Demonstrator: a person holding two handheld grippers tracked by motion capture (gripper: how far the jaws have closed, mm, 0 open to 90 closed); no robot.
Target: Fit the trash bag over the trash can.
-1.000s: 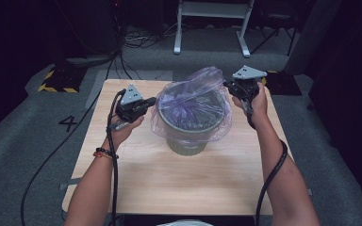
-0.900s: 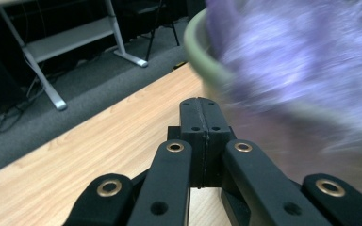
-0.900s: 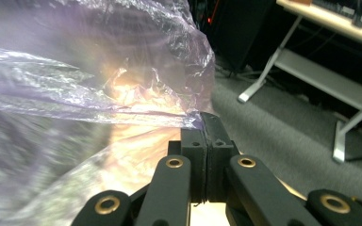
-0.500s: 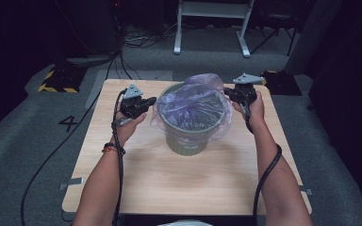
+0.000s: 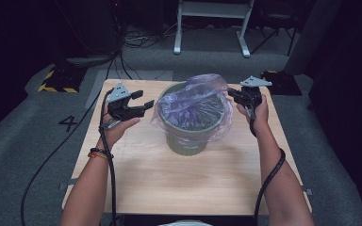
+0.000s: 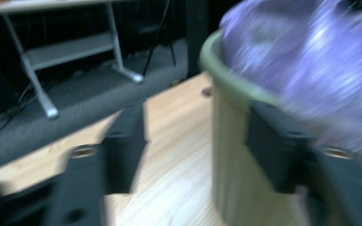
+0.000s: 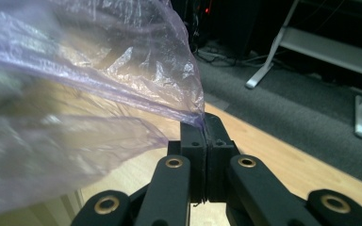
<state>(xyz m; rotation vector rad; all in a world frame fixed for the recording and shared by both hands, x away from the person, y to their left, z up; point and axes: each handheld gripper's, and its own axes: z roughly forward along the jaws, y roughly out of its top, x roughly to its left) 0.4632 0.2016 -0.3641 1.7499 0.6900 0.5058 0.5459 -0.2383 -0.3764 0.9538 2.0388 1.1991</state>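
Brightly lit from above on the worktop (image 5: 188, 179) against a dark, dim room, soft shadows underneath, heavily motion-blurred throughout the left gripper view, sharp on the right tongs (image 7: 205, 141) with the near plastic bag (image 7: 75, 103) out of focus.

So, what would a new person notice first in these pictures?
First, the green bin in the middle of the wooden table, with a purple plastic bag puffed over its rim. The right tongs pinch the bag's edge. The left tongs, whose jaws have just been opening, stand apart left of the bin.

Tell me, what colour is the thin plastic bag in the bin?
The plastic bag is a see-through pale purple, clearest in the right gripper view.
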